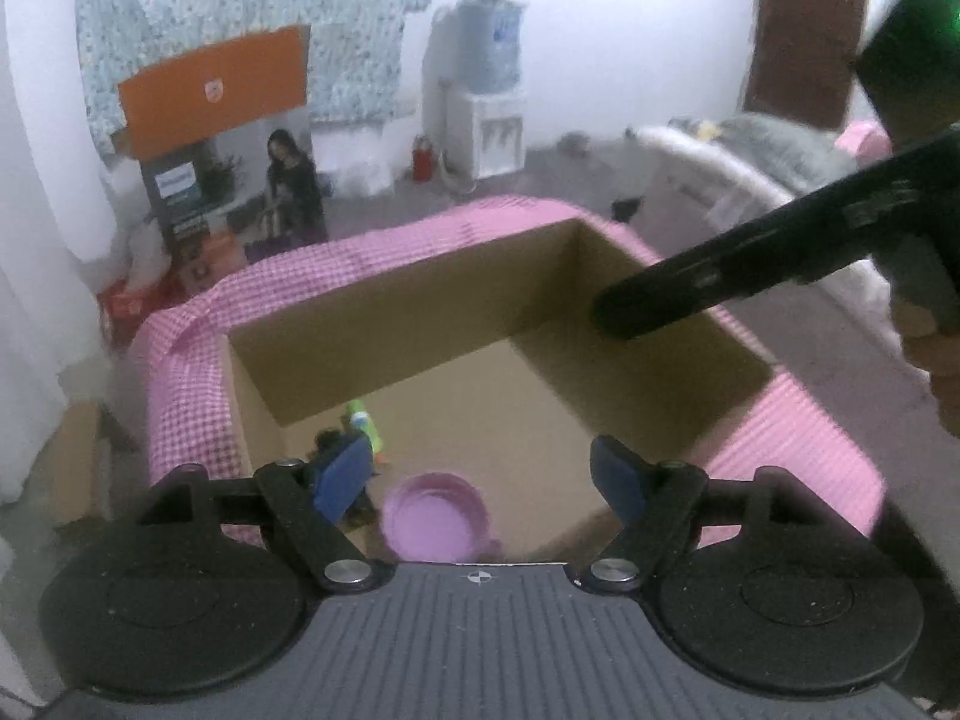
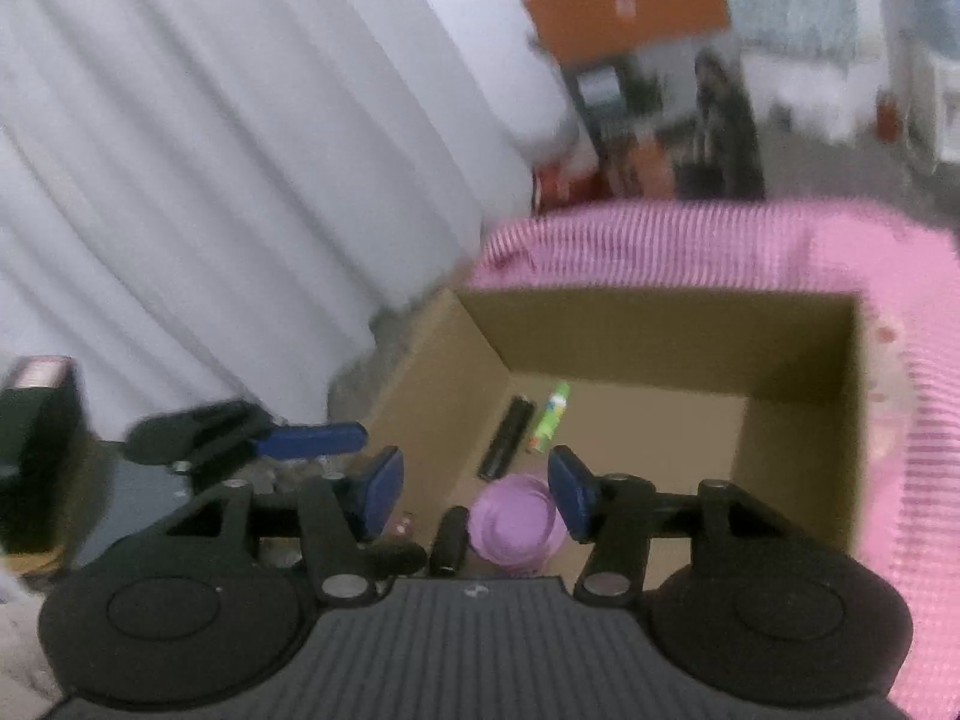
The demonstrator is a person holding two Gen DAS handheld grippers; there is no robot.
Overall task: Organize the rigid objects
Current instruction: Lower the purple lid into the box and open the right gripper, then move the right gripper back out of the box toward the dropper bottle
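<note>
A cardboard box [image 1: 384, 312] [image 2: 660, 336] stands open below both grippers, with pink checked cloth [image 1: 186, 384] [image 2: 840, 240] draped round its rim. On its floor lie a pink cup [image 1: 435, 519] [image 2: 516, 522], a green bottle [image 1: 366, 429] [image 2: 552, 417] and two black cylinders [image 2: 507, 447] [image 2: 450, 540]. My left gripper [image 1: 480, 474] hangs open above the box's near side, nothing between its blue pads. My right gripper [image 2: 477, 492] is also open; the cup lies beneath it, not touching the pads. One black finger [image 1: 720, 282] of the right gripper reaches over the box's far right corner.
A white curtain [image 2: 210, 180] hangs left of the box. Behind stand an orange-topped carton [image 1: 216, 90], a water dispenser [image 1: 489, 90] and a grey blanket [image 1: 768, 138]. A person's hand [image 1: 936, 354] holds the right gripper. A blue pad [image 2: 306, 441] of the left gripper shows in the right wrist view.
</note>
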